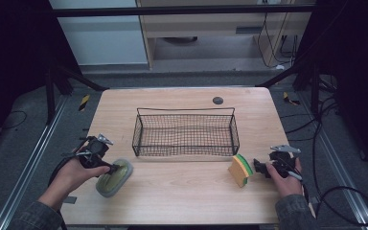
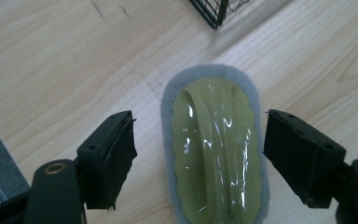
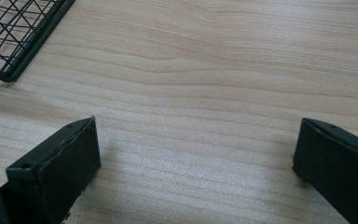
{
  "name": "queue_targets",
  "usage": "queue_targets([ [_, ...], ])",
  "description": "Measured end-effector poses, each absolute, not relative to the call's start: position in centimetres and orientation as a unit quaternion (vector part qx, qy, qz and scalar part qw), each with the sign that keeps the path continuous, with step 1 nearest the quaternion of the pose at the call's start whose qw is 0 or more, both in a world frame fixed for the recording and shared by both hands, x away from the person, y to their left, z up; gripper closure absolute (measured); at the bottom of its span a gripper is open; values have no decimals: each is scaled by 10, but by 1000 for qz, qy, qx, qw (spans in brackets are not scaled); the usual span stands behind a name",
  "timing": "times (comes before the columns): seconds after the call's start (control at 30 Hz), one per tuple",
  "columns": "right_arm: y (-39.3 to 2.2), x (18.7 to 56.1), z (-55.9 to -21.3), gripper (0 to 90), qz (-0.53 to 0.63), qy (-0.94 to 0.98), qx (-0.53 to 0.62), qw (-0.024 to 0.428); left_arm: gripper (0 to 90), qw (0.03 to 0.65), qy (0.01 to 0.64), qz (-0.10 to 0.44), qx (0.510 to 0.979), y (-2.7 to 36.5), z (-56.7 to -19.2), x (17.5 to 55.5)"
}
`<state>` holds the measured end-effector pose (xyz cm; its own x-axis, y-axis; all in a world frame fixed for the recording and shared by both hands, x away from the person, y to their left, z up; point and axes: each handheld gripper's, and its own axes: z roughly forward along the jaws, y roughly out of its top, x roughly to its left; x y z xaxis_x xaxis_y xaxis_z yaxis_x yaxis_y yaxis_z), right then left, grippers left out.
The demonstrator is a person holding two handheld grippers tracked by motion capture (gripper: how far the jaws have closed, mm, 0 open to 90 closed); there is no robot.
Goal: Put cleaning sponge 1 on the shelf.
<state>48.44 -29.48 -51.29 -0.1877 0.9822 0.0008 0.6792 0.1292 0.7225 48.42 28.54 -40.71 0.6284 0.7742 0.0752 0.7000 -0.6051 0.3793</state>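
- The worktop (image 1: 182,191) is a pale wooden slab — bare boards run along its far edge and across the middle of its near half, between the two hands.
- A black wire basket (image 1: 185,132) stands at the middle of the worktop, long side parallel to the near edge, nothing inside it; there is free wood on its left and right, toward both side edges.
- The scrubbing pad (image 2: 214,144), an oval of grey felt with a glossy yellow-green grip on top, lies flat near the near-left corner, just off the basket's near-left corner and well clear of the worktop's left edge.
- The sponge (image 1: 241,169), yellow with a green layer, stands on edge, tilted, near the near-right corner, just below the basket's near-right corner.
- The left gripper (image 2: 198,154) sits low over the pad: its fingers (image 2: 114,151) straddle the pad's near end, one on each side, part open, with a sliver of wood visible between each pad face and the felt — no contact that I can see.
- The right gripper (image 3: 196,163) lies just right of the sponge, close to the right edge; its fingers (image 3: 63,165) stand wide apart over bare wood with nothing between them, the basket's corner off to their far left.
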Motion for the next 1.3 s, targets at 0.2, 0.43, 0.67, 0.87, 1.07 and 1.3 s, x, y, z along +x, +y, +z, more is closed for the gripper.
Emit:
queue_targets([
  [0.2, -295, 484, -513, 7, 302, 710, 585, 250, 328, 147, 413, 94, 894, 288, -421, 482],
  [0.43, -295, 484, -513, 7, 303, 711, 584, 249, 376, 138, 409, 84, 898, 287, -432, 481],
  [0.67, -295, 484, -513, 7, 303, 711, 584, 249, 435, 143, 410, 80, 897, 288, -433, 484],
  [0.87, -295, 484, -513, 7, 306, 711, 584, 247, 481, 143, 410, 75, 898, 285, -436, 487],
  [1.07, -295, 484, -513, 7, 305, 713, 581, 247, 572, 147, 406, 74, 899, 285, -438, 488],
  [1.3, -295, 484, -513, 8, 305, 713, 580, 247, 662, 144, 394, 74, 905, 284, -438, 485],
])
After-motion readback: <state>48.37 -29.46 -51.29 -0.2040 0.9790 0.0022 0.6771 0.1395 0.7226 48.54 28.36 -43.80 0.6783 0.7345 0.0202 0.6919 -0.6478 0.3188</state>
